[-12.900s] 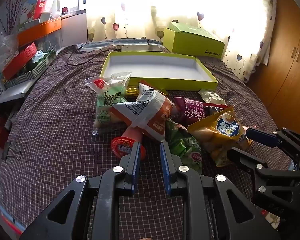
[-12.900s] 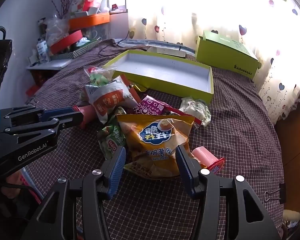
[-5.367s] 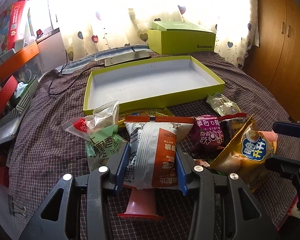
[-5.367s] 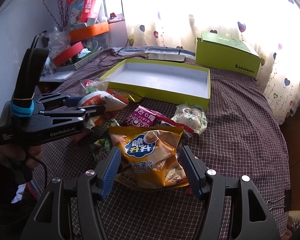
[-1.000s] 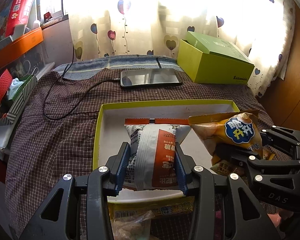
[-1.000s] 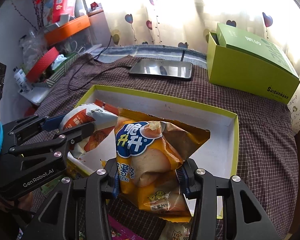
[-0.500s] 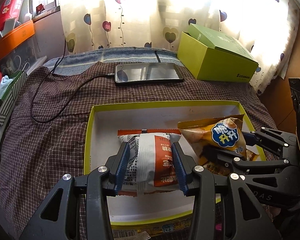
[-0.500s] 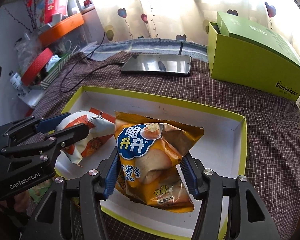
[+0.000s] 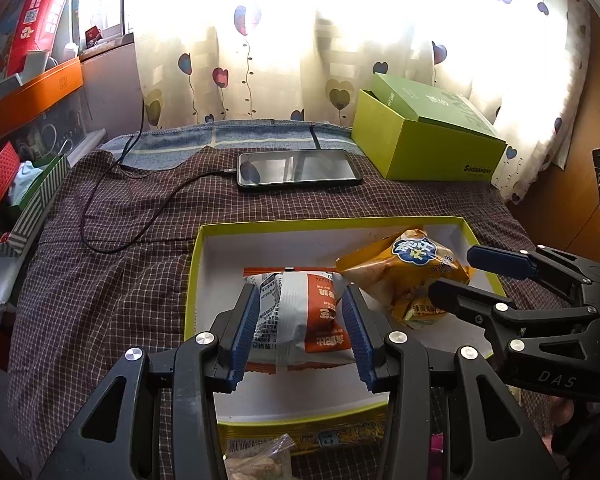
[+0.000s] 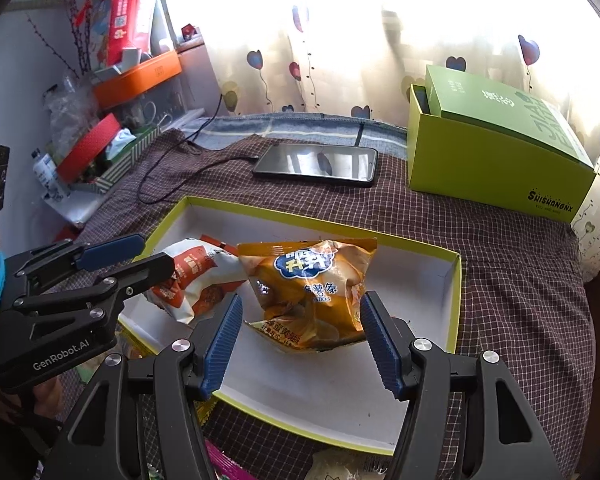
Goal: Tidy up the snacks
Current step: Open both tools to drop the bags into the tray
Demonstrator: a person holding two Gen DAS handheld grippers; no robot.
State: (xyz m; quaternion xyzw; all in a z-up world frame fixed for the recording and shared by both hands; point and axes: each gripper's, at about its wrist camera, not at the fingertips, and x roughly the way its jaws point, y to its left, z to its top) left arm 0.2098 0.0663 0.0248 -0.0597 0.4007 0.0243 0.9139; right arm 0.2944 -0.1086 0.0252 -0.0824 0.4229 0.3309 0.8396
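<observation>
A shallow yellow-green tray (image 9: pixel 284 224) (image 10: pixel 454 304) with a white floor lies on the checked cloth. A white-and-orange snack bag (image 9: pixel 300 316) (image 10: pixel 192 276) lies in its left half. My left gripper (image 9: pixel 302 308) (image 10: pixel 140 256) is open, its blue pads on either side of the bag and just off it. A yellow chip bag (image 10: pixel 312 288) (image 9: pixel 408 264) lies beside it in the tray. My right gripper (image 10: pixel 302 332) (image 9: pixel 460 276) is open, its pads apart from the chip bag's sides.
A phone (image 9: pixel 298 168) on a charging cable lies behind the tray. A green box (image 10: pixel 496 148) stands at the back right. More snack packets (image 9: pixel 300 440) lie in front of the tray. Cluttered boxes (image 10: pixel 100 148) fill the left side.
Both grippers have opened and let go of their bags, which now rest on the tray floor. Both grippers have drawn back slightly.
</observation>
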